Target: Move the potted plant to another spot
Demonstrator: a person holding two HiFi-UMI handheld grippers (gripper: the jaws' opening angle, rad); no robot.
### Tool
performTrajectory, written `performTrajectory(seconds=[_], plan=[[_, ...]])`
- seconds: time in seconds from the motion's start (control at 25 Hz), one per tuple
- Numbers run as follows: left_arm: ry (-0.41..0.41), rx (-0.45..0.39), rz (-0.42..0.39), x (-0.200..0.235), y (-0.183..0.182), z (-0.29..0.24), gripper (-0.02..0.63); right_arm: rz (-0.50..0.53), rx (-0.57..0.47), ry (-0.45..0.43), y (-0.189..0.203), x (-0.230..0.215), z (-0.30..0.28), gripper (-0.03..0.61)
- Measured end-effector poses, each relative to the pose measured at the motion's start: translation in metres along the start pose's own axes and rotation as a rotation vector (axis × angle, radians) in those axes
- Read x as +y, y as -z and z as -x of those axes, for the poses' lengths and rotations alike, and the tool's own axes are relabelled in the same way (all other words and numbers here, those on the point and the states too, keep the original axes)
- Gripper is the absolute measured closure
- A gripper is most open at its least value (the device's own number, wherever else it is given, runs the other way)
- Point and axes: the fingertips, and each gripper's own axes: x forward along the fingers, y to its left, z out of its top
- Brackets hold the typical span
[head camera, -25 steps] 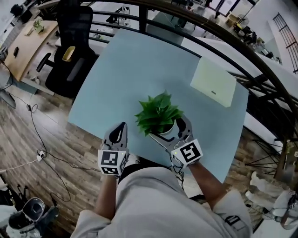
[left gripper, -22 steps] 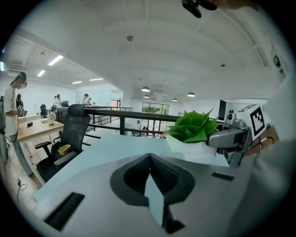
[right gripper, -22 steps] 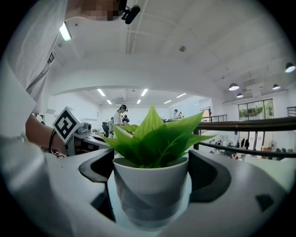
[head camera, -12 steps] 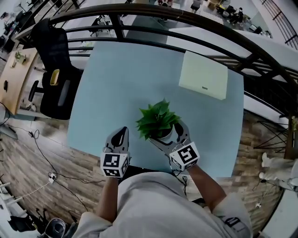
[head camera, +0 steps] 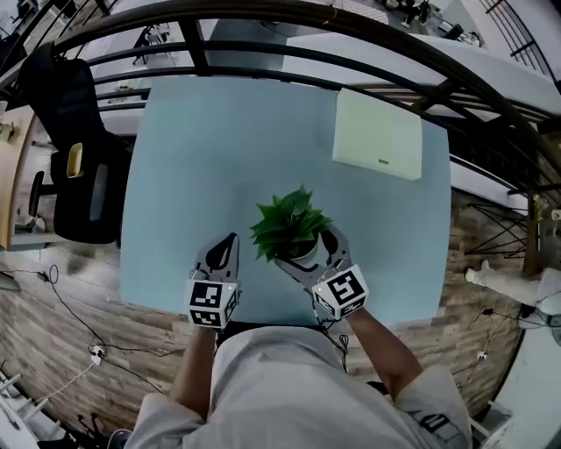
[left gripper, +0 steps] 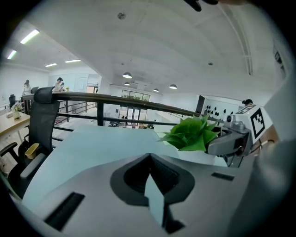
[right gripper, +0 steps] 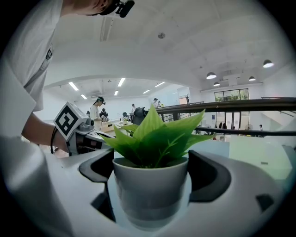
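The potted plant (head camera: 289, 226), green leaves in a small white pot, sits near the front edge of the light blue table (head camera: 219, 158). My right gripper (head camera: 307, 251) is shut on the pot, one jaw on each side of it. In the right gripper view the pot (right gripper: 150, 185) fills the space between the jaws of the right gripper (right gripper: 150, 172). My left gripper (head camera: 230, 242) is shut and holds nothing, left of the plant over the table's front edge. In the left gripper view the left gripper (left gripper: 150, 156) points past the plant (left gripper: 192, 134).
A pale green flat box (head camera: 377, 136) lies at the table's far right. A black office chair (head camera: 74, 167) stands left of the table. A dark railing (head camera: 263, 13) runs behind it. Cables (head camera: 74, 307) lie on the wooden floor at the left.
The head view has swung, so the table now looks squarer. The plant and both grippers keep about the same places on the table.
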Motion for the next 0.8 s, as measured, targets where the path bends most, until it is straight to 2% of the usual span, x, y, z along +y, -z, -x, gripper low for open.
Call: performTrajectory(seconds=[0.36,0.8], plan=[[0.100,0.033,-0.001,0.058,0.003,-0.029,0.601,0.003,0.046,0.050,-0.006,-0.001,-0.079,0.077],[0.146,0.068,0.028,0.128,0.014,-0.066,0.601,-0.015,0.061,0.107,-0.016,-0.018,-0.173,0.077]])
